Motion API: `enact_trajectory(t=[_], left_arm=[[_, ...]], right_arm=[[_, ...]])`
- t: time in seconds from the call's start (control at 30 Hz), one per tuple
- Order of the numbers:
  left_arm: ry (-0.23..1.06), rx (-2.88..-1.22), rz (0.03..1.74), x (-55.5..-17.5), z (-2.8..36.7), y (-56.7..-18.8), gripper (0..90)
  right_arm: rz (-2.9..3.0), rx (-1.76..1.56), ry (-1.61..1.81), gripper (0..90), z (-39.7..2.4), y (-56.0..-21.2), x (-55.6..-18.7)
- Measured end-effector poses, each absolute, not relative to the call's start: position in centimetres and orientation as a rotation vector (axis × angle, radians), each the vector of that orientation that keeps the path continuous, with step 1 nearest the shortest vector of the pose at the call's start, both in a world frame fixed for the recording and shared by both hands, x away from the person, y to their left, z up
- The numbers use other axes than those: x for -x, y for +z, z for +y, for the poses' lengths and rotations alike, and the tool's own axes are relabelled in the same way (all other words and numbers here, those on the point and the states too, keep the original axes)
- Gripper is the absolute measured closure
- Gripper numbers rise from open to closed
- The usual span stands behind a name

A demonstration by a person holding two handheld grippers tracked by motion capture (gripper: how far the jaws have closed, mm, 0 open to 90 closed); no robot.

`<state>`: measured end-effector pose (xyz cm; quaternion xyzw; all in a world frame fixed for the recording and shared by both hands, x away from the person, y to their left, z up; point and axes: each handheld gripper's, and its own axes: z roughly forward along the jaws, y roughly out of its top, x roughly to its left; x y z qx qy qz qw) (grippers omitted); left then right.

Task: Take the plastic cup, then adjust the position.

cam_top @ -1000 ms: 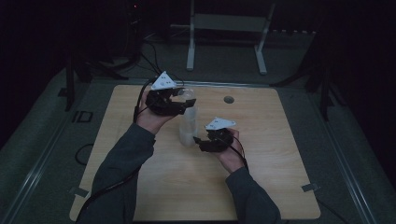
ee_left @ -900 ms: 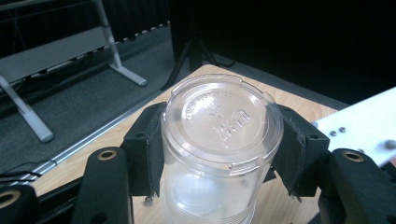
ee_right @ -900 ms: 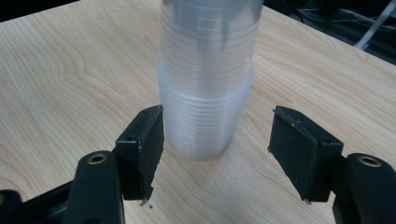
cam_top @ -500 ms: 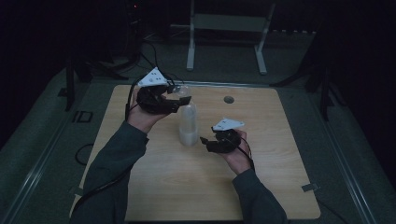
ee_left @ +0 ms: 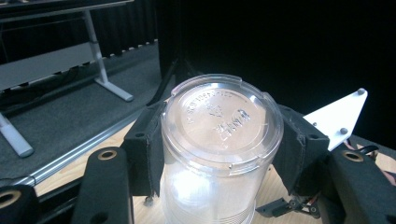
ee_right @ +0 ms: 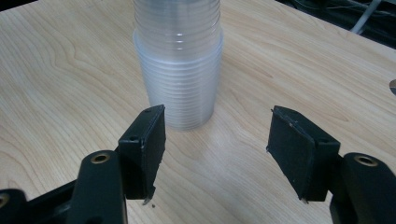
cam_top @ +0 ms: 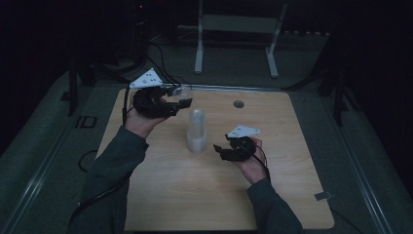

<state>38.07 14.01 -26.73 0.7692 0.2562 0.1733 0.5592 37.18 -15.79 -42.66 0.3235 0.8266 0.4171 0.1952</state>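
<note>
A: Where's your left gripper (cam_top: 181,99)?

B: Raised over the far left part of the table (cam_top: 292,195). Your pads pinch a clear cup (ee_left: 219,154), upside down, its embossed base facing the left gripper view's camera.

A: And the stack (cam_top: 197,130)?

B: It stands upright mid-table, mouth down, between your two hands and apart from the held cup. In the right gripper view it rises just beyond the jaws, nearer the left one.

A: Is your right gripper (ee_right: 215,154) touching it?

B: No. Your jaws stand spread with bare wood between them, low over the table, just right of the stack.
</note>
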Motion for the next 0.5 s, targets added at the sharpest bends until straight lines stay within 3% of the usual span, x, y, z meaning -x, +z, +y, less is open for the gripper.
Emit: enact_trajectory(t=[0.5], left_arm=[[0.412, -1.786, 0.587, -37.0, 15.8, -26.8, 41.4]], right_arm=[[2.31, -0.901, 1.165, 36.3, -16.2, -42.5, -36.7]])
